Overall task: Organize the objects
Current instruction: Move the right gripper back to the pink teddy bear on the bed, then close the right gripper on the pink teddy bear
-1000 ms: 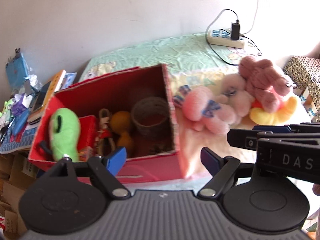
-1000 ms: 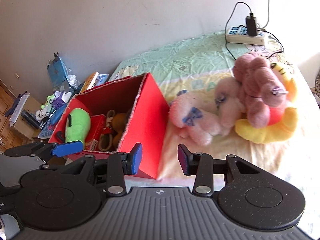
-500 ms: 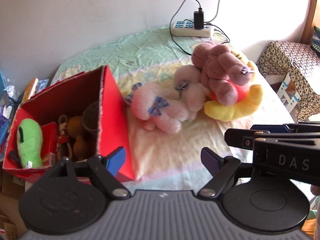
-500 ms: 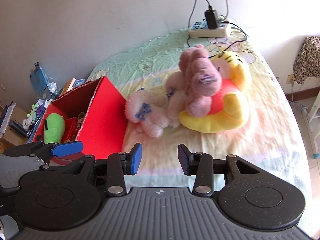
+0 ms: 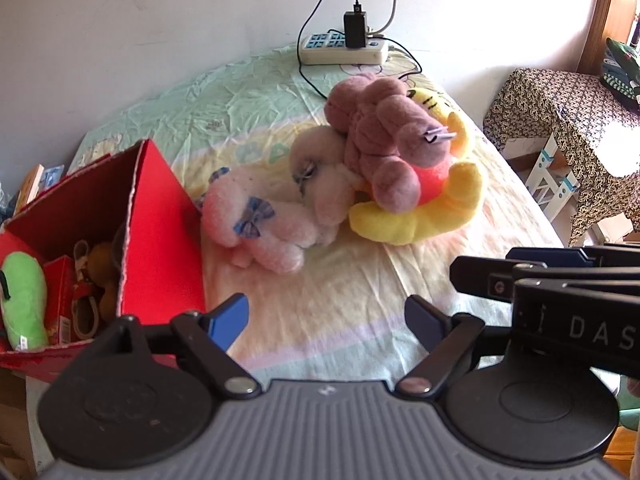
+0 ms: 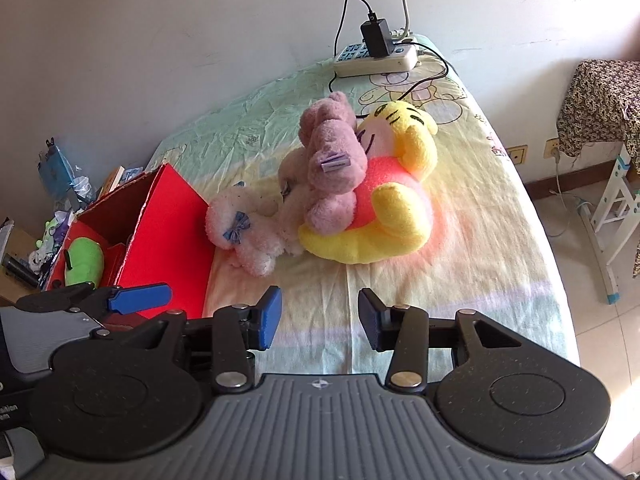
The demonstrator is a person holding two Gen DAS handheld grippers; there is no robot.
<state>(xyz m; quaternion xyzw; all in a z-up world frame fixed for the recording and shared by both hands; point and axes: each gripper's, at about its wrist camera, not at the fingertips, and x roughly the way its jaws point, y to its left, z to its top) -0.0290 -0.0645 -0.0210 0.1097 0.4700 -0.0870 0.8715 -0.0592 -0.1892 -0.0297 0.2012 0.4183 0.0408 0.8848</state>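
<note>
Three fluffy plush toys [image 6: 328, 200] lie heaped on the bed's crinkled pastel sheet [image 6: 460, 240], beside a red cardboard box [image 5: 156, 248]. Left claw [image 5: 326, 320] and right claw [image 6: 318, 318], just widening, hover released, holding nothing.

The big white letters "DAS" can be read on the black body of the right gripper [image 5: 576, 276], at the right edge of the left wrist picture. The word runs off the frame, so the rest cannot be read.

In the lower left corner of the right wrist picture, small white letters on the left gripper [image 6: 128, 298] end in "ation". The start is cut off.

The bed sheet [image 6: 452, 208] has small red marks near its right edge, too small to read.
</note>
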